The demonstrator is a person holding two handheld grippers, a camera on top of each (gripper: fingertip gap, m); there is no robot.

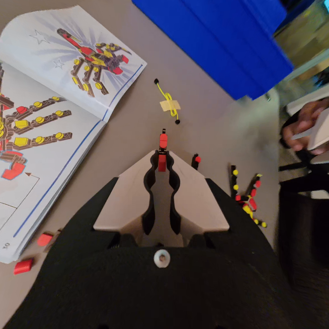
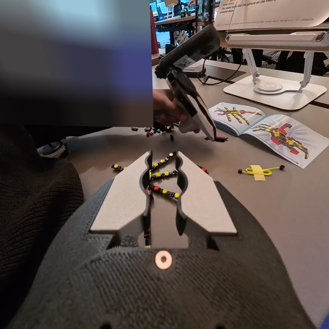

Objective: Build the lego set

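Grey table [image 2: 267,222]; right hand-held gripper [image 2: 163,154] hides spider model [image 2: 163,173] body.

A yellow elastic cord [image 2: 260,171] with a black bead at each end is seen lying looped on the grey table [image 2: 267,222], held down by a strip of pale tape [image 2: 257,172] across its middle. A white stand [image 2: 274,90] is set at the table's far side — a sheet of paper [image 2: 274,12] is propped on it. A blue box [image 1: 213,42] is placed beyond the cord, near the table's edge.
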